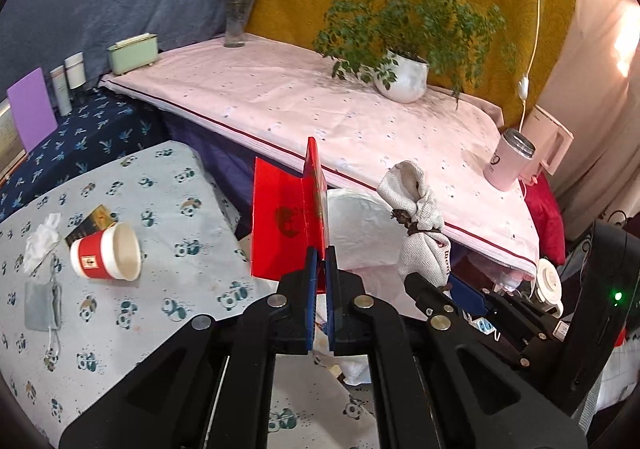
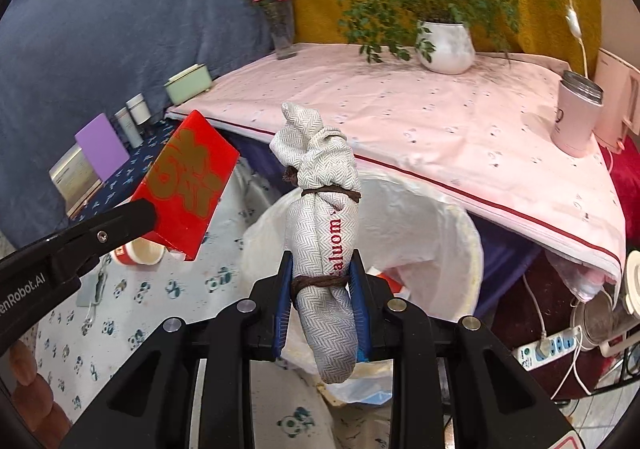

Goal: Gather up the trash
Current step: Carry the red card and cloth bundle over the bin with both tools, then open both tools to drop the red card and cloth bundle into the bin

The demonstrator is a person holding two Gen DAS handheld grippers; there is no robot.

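My left gripper (image 1: 320,255) is shut on a red paper envelope (image 1: 286,225) and holds it upright in the air; the envelope also shows in the right wrist view (image 2: 188,185). My right gripper (image 2: 322,273) is shut on a white cloth bundle (image 2: 326,233) tied with brown string, held above a white trash bag (image 2: 432,241). The bundle also shows in the left wrist view (image 1: 420,217). A red paper cup (image 1: 106,251) lies on its side on the panda-print table (image 1: 160,309), with a crumpled tissue (image 1: 40,243), a dark wrapper (image 1: 90,223) and a grey face mask (image 1: 43,307) near it.
A pink-covered table (image 1: 320,109) behind holds a potted plant (image 1: 402,75), a flower vase (image 1: 238,17), a green box (image 1: 132,53) and a pink tumbler (image 1: 510,159). A power strip (image 2: 548,345) and cables lie on the floor at the right.
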